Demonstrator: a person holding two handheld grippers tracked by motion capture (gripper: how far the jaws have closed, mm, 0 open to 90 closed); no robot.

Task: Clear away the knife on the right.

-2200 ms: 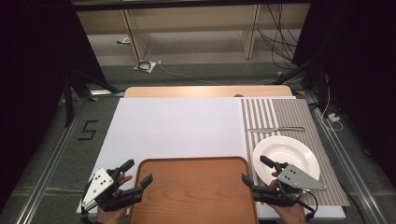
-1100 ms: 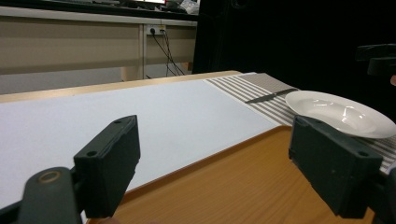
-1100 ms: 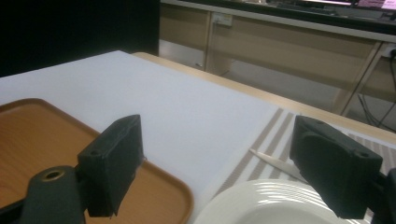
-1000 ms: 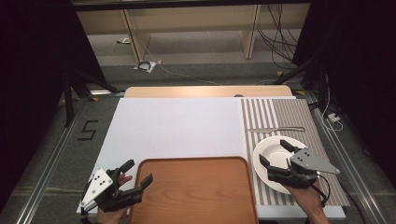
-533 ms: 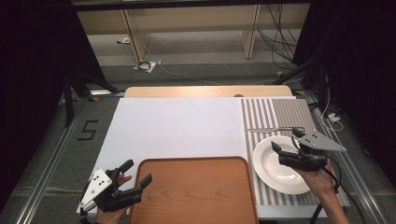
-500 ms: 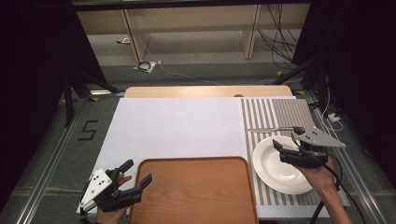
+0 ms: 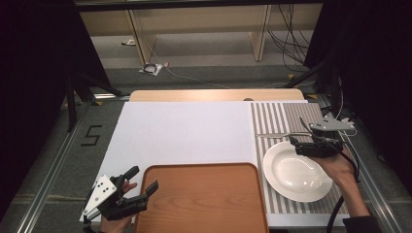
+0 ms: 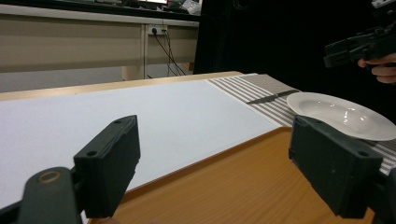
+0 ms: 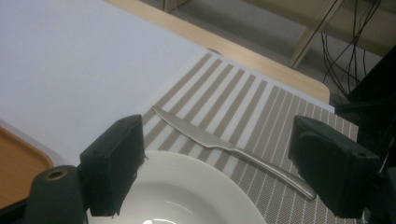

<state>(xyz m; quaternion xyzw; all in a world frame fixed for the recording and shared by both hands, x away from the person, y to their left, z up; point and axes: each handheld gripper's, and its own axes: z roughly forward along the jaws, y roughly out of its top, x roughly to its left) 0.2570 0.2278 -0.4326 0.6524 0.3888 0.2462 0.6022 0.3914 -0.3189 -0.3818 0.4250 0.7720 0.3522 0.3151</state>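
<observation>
A steel table knife (image 7: 282, 134) lies across a striped placemat (image 7: 291, 116), just beyond a white deep plate (image 7: 296, 172). My right gripper (image 7: 295, 145) hovers open over the plate's far rim, pointing left and forward. In the right gripper view the knife (image 9: 219, 142) lies between the spread jaws of the right gripper (image 9: 224, 163), with the plate (image 9: 187, 196) below. My left gripper (image 7: 142, 179) rests open at the near left corner of a brown wooden tray (image 7: 199, 199). The left gripper (image 8: 224, 172) holds nothing and looks across the tray (image 8: 243, 186).
A large white mat (image 7: 180, 131) covers the middle of the table, with a wooden edge (image 7: 214, 94) behind it. Beyond the table stand a shelf frame and floor cables (image 7: 155, 68). Dark curtains flank both sides.
My right gripper has moved from the near right corner forward over the plate, toward the knife. The left gripper has stayed in place.
</observation>
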